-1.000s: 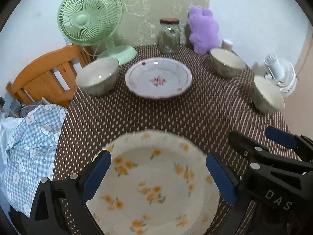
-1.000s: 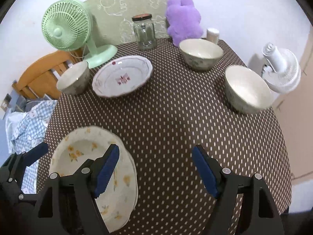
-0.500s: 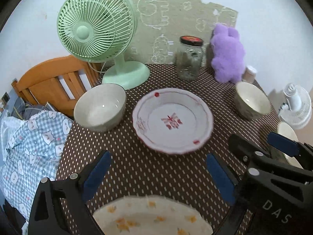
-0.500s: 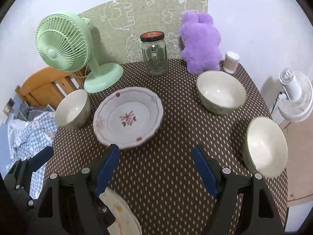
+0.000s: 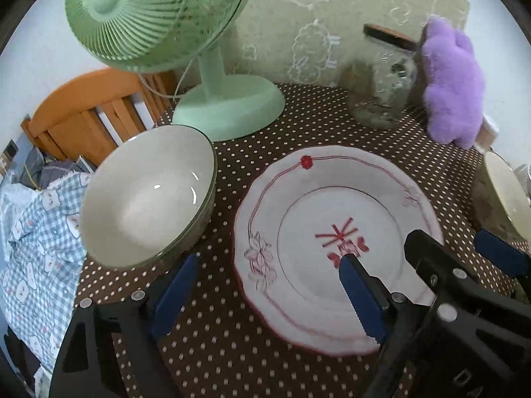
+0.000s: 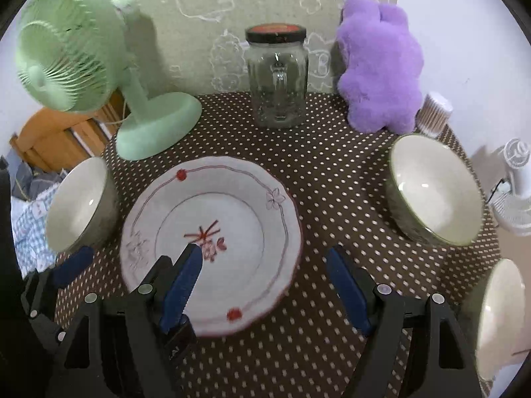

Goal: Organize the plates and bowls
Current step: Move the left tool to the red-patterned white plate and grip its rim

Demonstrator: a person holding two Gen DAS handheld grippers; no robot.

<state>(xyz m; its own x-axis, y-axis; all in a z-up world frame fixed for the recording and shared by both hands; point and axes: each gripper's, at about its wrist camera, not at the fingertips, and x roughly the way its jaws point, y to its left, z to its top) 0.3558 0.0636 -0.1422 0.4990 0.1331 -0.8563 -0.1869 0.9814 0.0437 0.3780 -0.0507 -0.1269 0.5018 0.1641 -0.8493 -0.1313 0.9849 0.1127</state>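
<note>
Crowding the far edge of the table (image 6: 332,192) are a mint-green desk fan (image 6: 76,59), a glass jar (image 6: 277,76) with a dark lid, a purple plush toy (image 6: 378,66) and, tucked beside the toy, a small tub of cotton swabs (image 6: 434,112). In front of them lies the red-patterned plate (image 6: 212,232), flat on the brown cloth with pale dots, with one cream bowl (image 6: 83,205) just beside it on the fan's side. A second bowl (image 6: 434,192) sits well apart on the other side below the plush toy, and a third bowl (image 6: 497,311) stands near the table's edge at lower right. The left gripper (image 5: 262,285) hangs over the near-left rim of the plate, its jaws apart with nothing pressed between them; they have just been closing somewhat, one finger over the cloth by the first bowl (image 5: 146,195) and the other over the plate's (image 5: 332,232) painted middle. The right gripper (image 6: 262,275) is spread wide and empty too, straddling the plate's near-right rim, one finger over the plate and one over bare cloth. Behind the table a pale wall carries a green panel (image 6: 205,26) with chalk-like cartoon outlines. An orange wooden chair (image 5: 83,112) with blue checked fabric (image 5: 36,232) stands to the left, and a small white fan (image 6: 514,192) to the right off the table. In all: one plate, three bowls, two fans, one jar, one toy.
</note>
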